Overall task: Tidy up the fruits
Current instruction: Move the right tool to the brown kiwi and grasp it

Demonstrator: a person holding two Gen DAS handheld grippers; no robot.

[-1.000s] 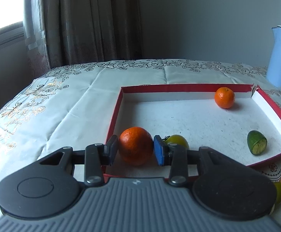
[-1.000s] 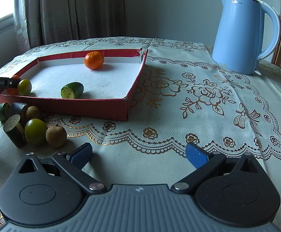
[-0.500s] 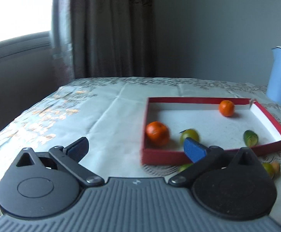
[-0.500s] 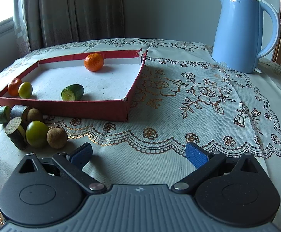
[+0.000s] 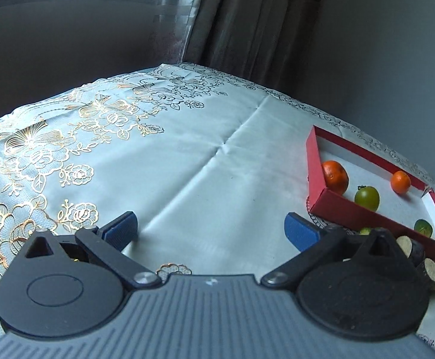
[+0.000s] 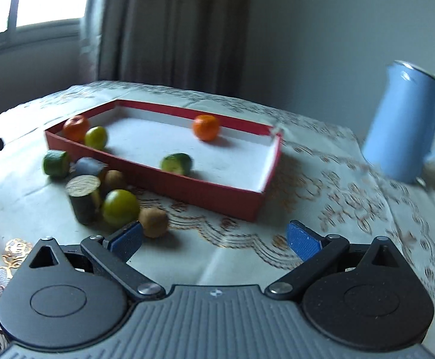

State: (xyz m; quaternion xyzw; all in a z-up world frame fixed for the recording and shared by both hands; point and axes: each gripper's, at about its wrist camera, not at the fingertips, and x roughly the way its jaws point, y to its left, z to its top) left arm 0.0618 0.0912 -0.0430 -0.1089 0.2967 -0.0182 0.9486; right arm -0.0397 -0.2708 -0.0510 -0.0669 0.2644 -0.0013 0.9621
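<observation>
A red tray [image 6: 205, 190] [image 5: 316, 161] holds two oranges [image 6: 76, 128] [image 6: 206, 126], a green round fruit [image 6: 96, 137] and a cut green piece [image 6: 176, 163]. Several loose fruits lie on the cloth by its near left corner: a green fruit [image 6: 120, 208], a brown fruit [image 6: 153, 222], dark cut pieces [image 6: 83, 197] and a green piece [image 6: 56, 164]. My right gripper [image 6: 214, 240] is open and empty, its left pad beside the brown fruit. My left gripper [image 5: 211, 232] is open and empty over bare cloth, left of the tray.
A blue kettle [image 6: 403, 125] stands on the table to the right of the tray. The flowered tablecloth [image 5: 157, 161] covers the table up to its left edge. Curtains and a window are behind.
My left gripper let go of the orange in the tray, opened, and drew back to the left. My right gripper moved left toward the loose fruits.
</observation>
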